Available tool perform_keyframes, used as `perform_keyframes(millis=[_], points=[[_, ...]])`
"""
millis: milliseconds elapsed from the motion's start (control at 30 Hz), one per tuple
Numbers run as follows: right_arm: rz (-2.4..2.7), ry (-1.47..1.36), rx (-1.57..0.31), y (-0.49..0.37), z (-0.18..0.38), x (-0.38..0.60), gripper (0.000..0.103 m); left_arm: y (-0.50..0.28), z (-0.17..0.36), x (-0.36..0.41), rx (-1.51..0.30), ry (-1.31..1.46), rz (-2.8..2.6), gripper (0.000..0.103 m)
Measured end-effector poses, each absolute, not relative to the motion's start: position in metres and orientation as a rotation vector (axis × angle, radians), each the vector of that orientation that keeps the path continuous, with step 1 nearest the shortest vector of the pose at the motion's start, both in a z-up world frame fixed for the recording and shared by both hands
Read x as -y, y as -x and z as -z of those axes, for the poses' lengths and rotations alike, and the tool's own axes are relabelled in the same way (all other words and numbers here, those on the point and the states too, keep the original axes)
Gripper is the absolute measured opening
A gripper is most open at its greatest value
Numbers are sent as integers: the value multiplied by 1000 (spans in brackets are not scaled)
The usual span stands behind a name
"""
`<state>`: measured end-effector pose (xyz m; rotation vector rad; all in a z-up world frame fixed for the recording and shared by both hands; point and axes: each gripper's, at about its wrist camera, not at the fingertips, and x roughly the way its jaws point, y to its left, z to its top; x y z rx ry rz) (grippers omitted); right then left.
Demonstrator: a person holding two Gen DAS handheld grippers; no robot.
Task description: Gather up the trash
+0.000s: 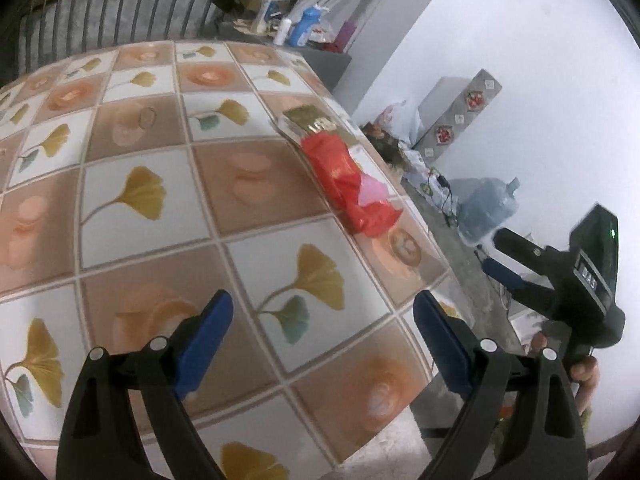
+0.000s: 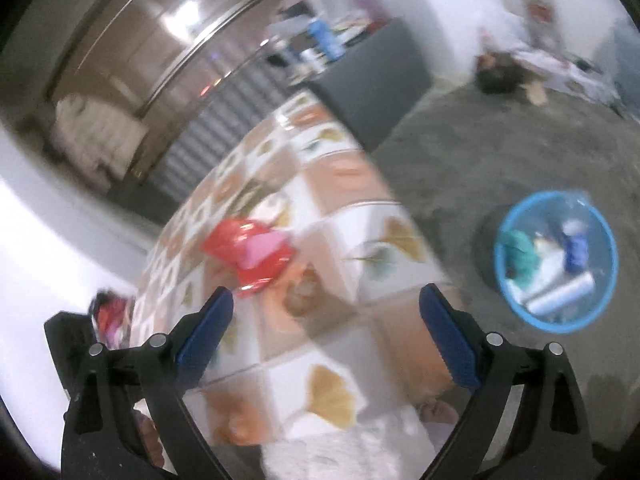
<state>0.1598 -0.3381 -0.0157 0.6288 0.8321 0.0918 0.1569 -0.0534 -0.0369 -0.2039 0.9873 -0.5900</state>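
Note:
A crumpled red plastic wrapper [image 1: 348, 184] with a pink piece [image 1: 374, 190] lies near the right edge of the patterned table [image 1: 160, 208]; a gold packet [image 1: 308, 118] sits just behind it. My left gripper [image 1: 324, 336] hovers open above the table, well short of the wrapper. The right wrist view is blurred: the red wrapper [image 2: 248, 252] lies on the table ahead of my right gripper [image 2: 326, 332], which is open with nothing in it. The right gripper's body [image 1: 580, 280], held by a hand, shows beyond the table's right edge in the left wrist view.
A blue bin [image 2: 556, 262] holding several pieces of trash stands on the grey floor to the right of the table. A dark cabinet [image 2: 372, 80] with bottles [image 1: 306, 26] on it stands past the table's far end. A water jug [image 1: 486, 208] sits by the wall.

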Motion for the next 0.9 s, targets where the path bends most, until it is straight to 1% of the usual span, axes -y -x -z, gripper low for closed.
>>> perform_keyframes(millis=[133, 200, 233, 300, 367, 400, 433, 500, 567, 633, 667, 900], points=[[-130, -595, -894, -198, 18, 319, 85, -153, 39, 39, -997, 226, 599, 85], [-124, -612, -922, -214, 19, 315, 80, -152, 43, 31, -1008, 238, 597, 82], [-124, -619, -929, -221, 18, 313, 76, -153, 44, 28, -1009, 243, 594, 81], [-125, -614, -936, -234, 19, 310, 72, -153, 46, 19, -1005, 253, 590, 78], [-122, -599, -954, -248, 24, 304, 60, -154, 46, 11, -994, 260, 584, 77], [-111, -582, -973, -257, 29, 300, 58, -155, 47, 8, -991, 262, 580, 77], [-102, -564, -990, -263, 31, 296, 50, -157, 47, 5, -988, 265, 573, 77], [-100, -515, -991, -266, 30, 287, 48, -159, 47, -1, -982, 274, 563, 77], [-105, -481, -1017, -266, 28, 278, 34, -160, 48, -5, -977, 284, 557, 77], [-130, -471, -1030, -259, 28, 270, 31, -161, 48, -9, -970, 291, 552, 77], [-124, -435, -1033, -255, 27, 265, 28, -162, 48, -10, -968, 293, 550, 77], [-188, -368, -1069, -231, 26, 237, 27, -166, 47, -21, -956, 305, 538, 77]])
